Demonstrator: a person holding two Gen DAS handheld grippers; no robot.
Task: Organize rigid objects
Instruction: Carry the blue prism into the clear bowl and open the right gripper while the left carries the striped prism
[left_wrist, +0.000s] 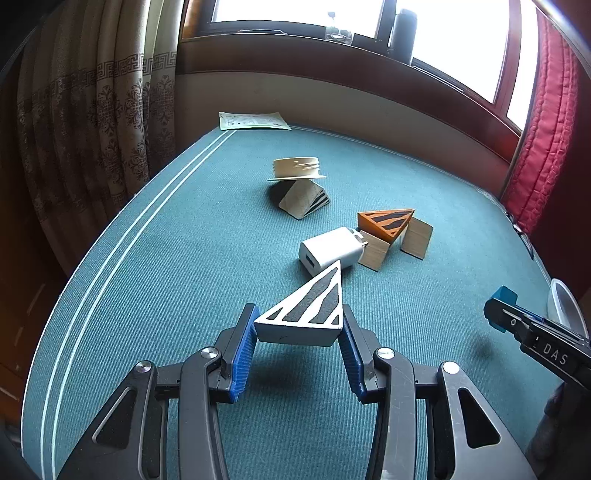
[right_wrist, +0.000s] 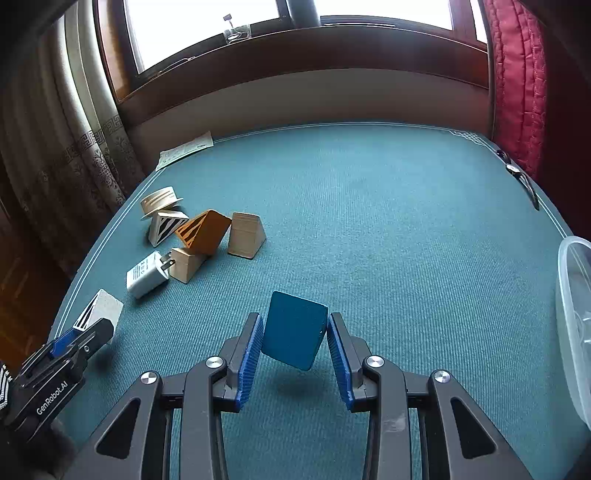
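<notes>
Six wedge blocks, one charger, one threaded cap, one paper sheet.

Ribbed teal cloth table, matt plastic wedges, glossy white charger

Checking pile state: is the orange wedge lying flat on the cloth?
No. The orange wedge is propped up, tilted on a tan block.

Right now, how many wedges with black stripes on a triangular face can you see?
3: a white striped wedge held in the left gripper, an orange striped wedge leaning on wooden blocks, and a beige striped wedge under the threaded cap. Others may be hidden.
</notes>
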